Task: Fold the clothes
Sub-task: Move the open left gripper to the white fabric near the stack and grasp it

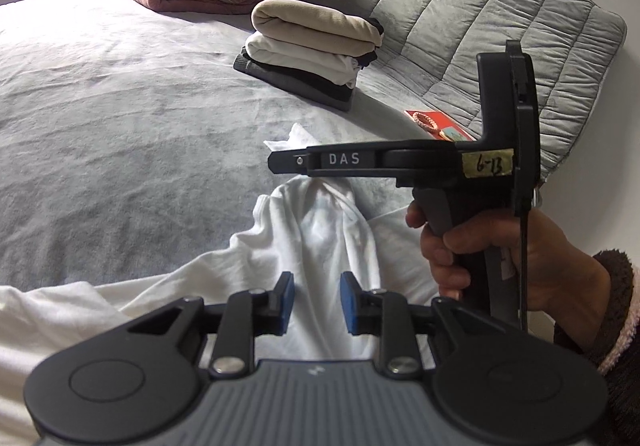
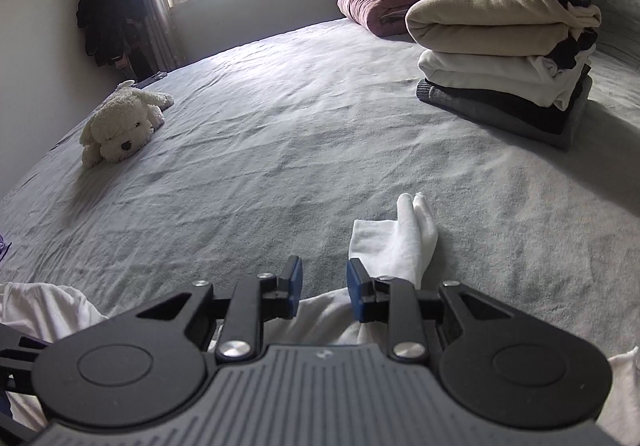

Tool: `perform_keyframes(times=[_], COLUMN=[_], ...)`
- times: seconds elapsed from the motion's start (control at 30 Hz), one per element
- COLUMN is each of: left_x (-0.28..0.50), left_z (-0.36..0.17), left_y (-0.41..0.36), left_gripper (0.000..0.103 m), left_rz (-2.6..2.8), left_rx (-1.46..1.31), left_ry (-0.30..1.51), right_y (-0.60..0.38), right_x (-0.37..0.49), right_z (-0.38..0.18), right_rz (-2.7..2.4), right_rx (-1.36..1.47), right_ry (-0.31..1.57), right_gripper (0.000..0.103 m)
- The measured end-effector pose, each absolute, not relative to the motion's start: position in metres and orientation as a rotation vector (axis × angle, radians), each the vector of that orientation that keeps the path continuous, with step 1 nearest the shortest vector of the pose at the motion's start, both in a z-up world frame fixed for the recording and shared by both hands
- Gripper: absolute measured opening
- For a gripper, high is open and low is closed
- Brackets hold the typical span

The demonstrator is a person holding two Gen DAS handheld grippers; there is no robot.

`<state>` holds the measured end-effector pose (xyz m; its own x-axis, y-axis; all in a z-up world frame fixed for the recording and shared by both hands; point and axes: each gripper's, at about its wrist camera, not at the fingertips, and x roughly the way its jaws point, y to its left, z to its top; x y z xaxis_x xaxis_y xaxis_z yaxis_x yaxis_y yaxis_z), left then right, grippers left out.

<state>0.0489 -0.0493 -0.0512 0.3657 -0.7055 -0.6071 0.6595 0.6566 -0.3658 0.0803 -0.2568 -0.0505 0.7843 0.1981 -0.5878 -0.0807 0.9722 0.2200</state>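
One white garment [image 1: 320, 238] lay crumpled on the grey bed [image 1: 120, 126], short of the folded stack [image 1: 312, 50]. We held our left gripper [image 1: 316, 304] parted over it, gripping nothing; our right gripper [image 2: 323, 288] likewise. Only the right view showed a plush dog [image 2: 120, 126]; only the left, our right hand [image 1: 492, 254].

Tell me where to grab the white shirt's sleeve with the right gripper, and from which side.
Take the sleeve at its cuff end, the folded tip lying flat on the bed just ahead and right of the right gripper. Come down from above with the jaws straddling its narrow width; they are already open. The tip probably gives a thin, free edge, while nearer the body the shirt is bunched.
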Motion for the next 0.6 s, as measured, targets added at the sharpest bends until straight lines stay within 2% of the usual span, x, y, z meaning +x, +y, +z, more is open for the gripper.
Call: perform_keyframes(times=[0.37, 0.6], left_x=[0.054, 0.054], left_z=[-0.06, -0.059], left_y=[-0.045, -0.044], left_gripper=[0.026, 0.026], left_rz=[-0.88, -0.863], left_rx=[-0.075, -0.054], left_ry=[0.839, 0.828], right_y=[-0.243, -0.264], right_x=[0.095, 0.088], right_z=[-0.063, -0.063], right_rz=[0.042, -0.007], right_rx=[-0.035, -0.045], right_ry=[0.605, 0.61], right_gripper=[0.029, 0.029])
